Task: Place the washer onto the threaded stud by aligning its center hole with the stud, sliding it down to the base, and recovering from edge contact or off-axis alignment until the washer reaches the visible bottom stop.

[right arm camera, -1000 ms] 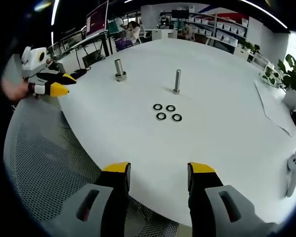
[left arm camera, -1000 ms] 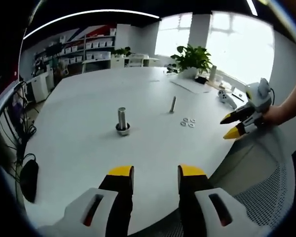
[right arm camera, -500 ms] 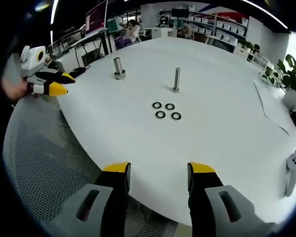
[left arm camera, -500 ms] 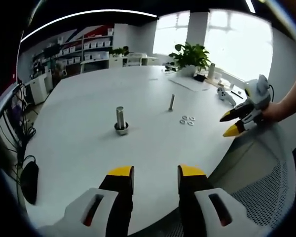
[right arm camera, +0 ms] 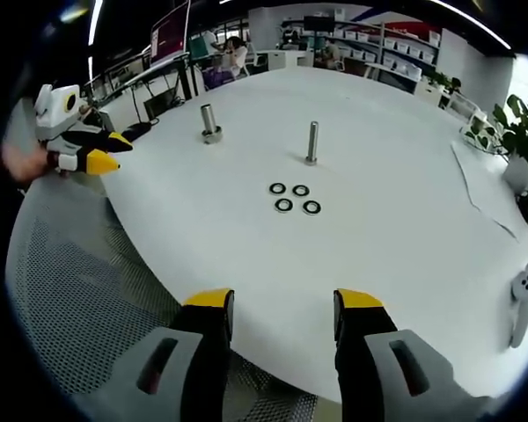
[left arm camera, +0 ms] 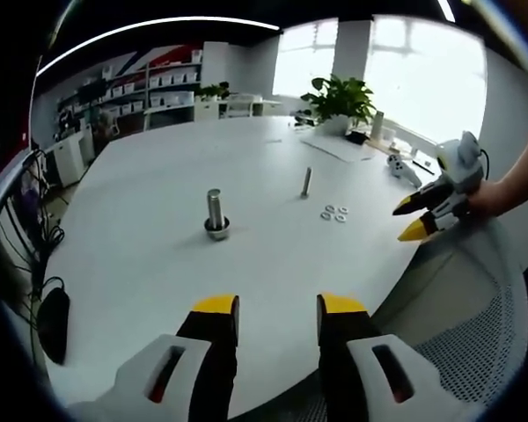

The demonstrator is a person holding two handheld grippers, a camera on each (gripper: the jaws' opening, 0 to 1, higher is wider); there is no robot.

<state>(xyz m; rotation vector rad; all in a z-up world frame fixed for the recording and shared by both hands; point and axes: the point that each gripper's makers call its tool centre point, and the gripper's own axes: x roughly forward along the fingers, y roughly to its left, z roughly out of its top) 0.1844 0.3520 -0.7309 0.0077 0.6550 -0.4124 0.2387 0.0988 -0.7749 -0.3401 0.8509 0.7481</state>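
Note:
Several dark washers [right arm camera: 294, 198] lie flat in a cluster on the round white table [right arm camera: 387, 220]; in the left gripper view the washers [left arm camera: 335, 213] look small. Two threaded studs stand upright: a thin stud [right arm camera: 311, 143] just beyond the washers and a thicker stud [right arm camera: 209, 124] with a washer at its base further left. They appear as the thin stud [left arm camera: 306, 183] and the thick stud [left arm camera: 216, 216]. My left gripper [left arm camera: 277, 309] is open over the near table edge. My right gripper [right arm camera: 277, 303] is open, well short of the washers. The left gripper [right arm camera: 104, 151] and right gripper [left arm camera: 411, 222] also appear.
A mesh chair [right arm camera: 79, 299] sits beside the table edge. A white game controller [right arm camera: 524, 299] lies at the right edge, papers [right arm camera: 484, 198] beyond it. A potted plant [left arm camera: 341, 105] stands at the far side. Cables and a black mouse [left arm camera: 51, 321] lie left.
The right gripper view has drifted very slightly, so the washers and studs sit a little higher. Both grippers stay open and nothing on the table has moved.

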